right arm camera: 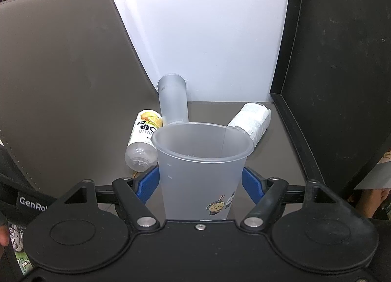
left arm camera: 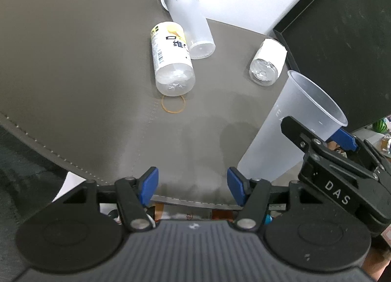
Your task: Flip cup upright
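Your right gripper has its blue pads on either side of the frosted cup, clamped on the upper wall just below the rim; the cup stands mouth up at the right of the grey mat. Your left gripper is open, holding nothing. The cup looks light, thin-walled and empty, so it probably flexes and tips easily. Squeeze gently and grip mid-wall, not the rim. A second cup lies on its side, against the labelled bottle.
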The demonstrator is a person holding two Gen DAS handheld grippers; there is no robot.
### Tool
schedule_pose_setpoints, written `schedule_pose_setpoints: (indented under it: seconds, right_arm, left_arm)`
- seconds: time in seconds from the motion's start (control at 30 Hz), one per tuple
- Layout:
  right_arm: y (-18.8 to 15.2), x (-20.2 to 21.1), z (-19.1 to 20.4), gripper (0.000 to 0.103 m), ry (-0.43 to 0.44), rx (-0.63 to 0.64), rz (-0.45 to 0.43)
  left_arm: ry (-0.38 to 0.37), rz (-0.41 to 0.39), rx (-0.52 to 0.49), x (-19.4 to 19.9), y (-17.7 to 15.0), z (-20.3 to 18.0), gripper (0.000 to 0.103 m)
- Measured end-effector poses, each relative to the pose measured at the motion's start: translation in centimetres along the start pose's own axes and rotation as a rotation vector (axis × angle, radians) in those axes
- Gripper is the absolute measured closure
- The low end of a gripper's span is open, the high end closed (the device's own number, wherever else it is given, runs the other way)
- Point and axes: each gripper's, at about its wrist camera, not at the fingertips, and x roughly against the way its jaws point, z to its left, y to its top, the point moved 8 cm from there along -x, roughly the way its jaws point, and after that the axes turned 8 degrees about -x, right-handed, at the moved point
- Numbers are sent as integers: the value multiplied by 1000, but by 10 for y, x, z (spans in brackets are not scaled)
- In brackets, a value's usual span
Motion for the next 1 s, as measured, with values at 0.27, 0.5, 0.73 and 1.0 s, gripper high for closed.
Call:
schedule_pose_setpoints:
  seconds: [0.27, 0.5, 0.73, 1.0]
  right_arm:
    - [-5, 1, 1, 29, -8, 3, 31]
    - [-7, 5, 2, 29, 2, 6, 50]
    - [-9, 7, 0, 29, 7, 3, 59]
    - [-4, -26, 2, 20, 39, -40, 126]
  left_arm:
    - [30, -19, 8, 7, -2, 7, 42]
    - [46, -31, 13, 12, -1, 9, 42]
    - [52, -44, 6, 17, -1, 7, 42]
    - [83, -80, 14, 26, 9, 12, 42]
